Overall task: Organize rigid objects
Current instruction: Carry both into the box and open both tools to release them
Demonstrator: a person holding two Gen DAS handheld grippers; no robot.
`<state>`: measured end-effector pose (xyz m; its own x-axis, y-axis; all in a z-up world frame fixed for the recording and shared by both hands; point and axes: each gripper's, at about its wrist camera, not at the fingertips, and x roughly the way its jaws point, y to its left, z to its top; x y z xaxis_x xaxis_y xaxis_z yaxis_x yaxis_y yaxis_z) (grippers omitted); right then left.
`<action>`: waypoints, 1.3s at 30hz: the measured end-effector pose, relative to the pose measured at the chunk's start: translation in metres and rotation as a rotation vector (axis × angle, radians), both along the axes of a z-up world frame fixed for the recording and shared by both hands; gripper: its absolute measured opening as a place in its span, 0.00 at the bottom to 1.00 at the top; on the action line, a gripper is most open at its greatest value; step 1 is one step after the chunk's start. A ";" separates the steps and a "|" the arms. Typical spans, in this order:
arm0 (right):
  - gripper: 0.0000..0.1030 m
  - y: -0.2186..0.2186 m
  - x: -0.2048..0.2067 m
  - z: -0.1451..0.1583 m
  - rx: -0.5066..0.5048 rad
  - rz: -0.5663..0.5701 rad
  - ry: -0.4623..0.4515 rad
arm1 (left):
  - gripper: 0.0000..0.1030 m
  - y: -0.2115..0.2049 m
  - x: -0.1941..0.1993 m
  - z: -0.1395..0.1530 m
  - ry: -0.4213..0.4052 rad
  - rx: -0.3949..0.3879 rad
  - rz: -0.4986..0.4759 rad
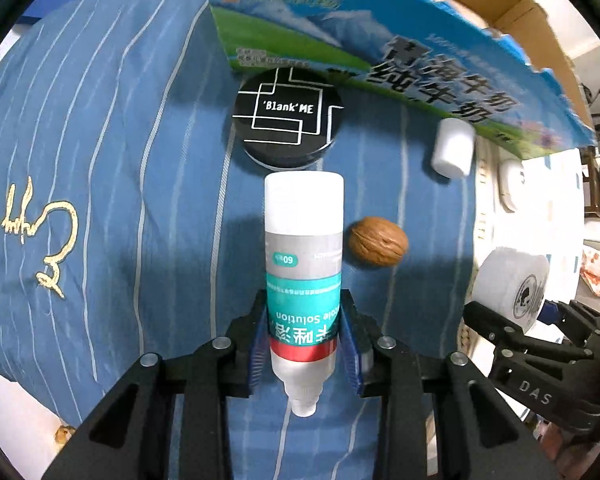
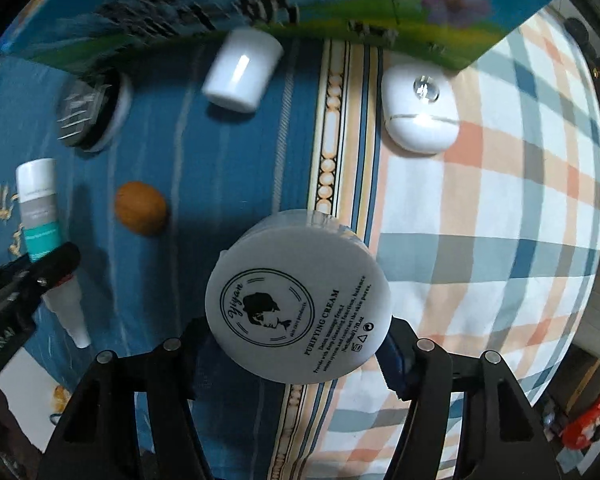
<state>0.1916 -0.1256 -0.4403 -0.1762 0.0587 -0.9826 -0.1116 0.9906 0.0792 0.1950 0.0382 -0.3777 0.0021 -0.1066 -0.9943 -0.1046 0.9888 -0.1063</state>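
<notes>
My left gripper (image 1: 305, 328) is shut on a white solution bottle (image 1: 304, 264) with a teal and red label, its nozzle pointing back at me, held over the blue striped bedding. My right gripper (image 2: 300, 344) is shut on a round white purifying cream jar (image 2: 298, 300); that jar also shows in the left wrist view (image 1: 510, 284). On the bedding lie a black 'Blank ME' compact (image 1: 288, 118), a walnut (image 1: 378, 242), a small white cap-like cup (image 1: 453, 148) and a white oval case (image 2: 420, 108). The bottle also shows in the right wrist view (image 2: 40, 208).
A cardboard milk box (image 1: 380, 40) with blue and green print stands at the far side, behind the compact and cup. The blue striped cover (image 1: 120, 160) meets a plaid sheet (image 2: 500, 220) to the right. Room clutter lies beyond the bed's right edge.
</notes>
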 end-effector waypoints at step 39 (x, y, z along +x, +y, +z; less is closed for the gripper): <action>0.66 -0.046 0.307 0.084 0.116 -0.146 -0.181 | 0.29 -0.031 0.318 0.040 -0.034 -0.095 -0.109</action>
